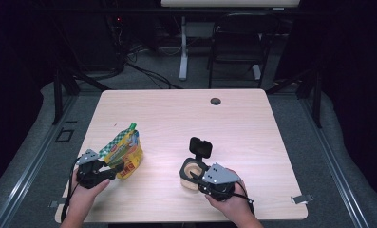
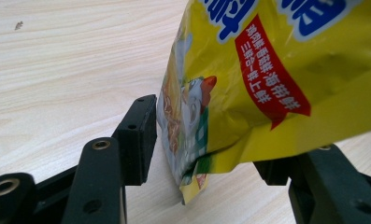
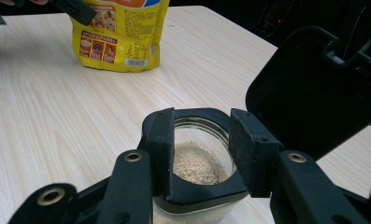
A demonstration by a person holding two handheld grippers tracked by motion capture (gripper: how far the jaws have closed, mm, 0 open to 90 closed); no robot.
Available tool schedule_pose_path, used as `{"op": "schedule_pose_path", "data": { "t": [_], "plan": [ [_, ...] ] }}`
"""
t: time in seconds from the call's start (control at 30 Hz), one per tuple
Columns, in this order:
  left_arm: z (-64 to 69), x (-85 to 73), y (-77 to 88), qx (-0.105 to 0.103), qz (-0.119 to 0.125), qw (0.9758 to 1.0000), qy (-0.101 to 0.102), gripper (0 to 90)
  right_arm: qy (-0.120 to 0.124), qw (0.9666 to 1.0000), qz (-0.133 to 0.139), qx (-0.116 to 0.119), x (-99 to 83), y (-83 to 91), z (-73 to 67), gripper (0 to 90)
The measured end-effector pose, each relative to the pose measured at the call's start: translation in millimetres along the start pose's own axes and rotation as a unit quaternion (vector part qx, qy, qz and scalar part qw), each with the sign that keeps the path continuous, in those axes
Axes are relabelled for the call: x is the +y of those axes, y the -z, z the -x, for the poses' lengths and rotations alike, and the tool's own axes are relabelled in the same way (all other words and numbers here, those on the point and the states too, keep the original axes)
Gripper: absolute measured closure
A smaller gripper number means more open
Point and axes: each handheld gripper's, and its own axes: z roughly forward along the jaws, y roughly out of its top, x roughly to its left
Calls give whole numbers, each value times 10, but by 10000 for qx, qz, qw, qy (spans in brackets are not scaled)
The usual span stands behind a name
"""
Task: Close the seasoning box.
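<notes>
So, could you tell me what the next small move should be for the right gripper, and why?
Probably draw the right gripper back off the jar. Its fingers sit at the rim without visibly clamping it, the jar stands on the table with granules inside, and its black lid is still flipped up. Backing away would free the gripper to push that lid shut.

**Materials and finishes**

Table [image 1: 176,118]: pale wood-grain top, smooth, matt. Pouch [image 2: 267,84]: glossy printed plastic film, crinkled. Jar [image 3: 197,161]: clear glassy wall, black matt plastic rim and lid [image 3: 314,88], coarse tan granules inside.
</notes>
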Motion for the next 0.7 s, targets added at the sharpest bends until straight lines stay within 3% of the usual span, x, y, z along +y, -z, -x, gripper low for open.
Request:
{"op": "schedule_pose_path", "data": {
  "t": [0.47, 0.7],
  "plan": [
    [68, 2, 166, -69, 72, 10000, 0, 469, -288, 9995, 126, 38, 50, 99, 107, 606],
    [95, -57, 269, -39, 65, 10000, 36, 470, -534, 9981, 251, -158, 88, 237, 264, 607]
  ]
}}
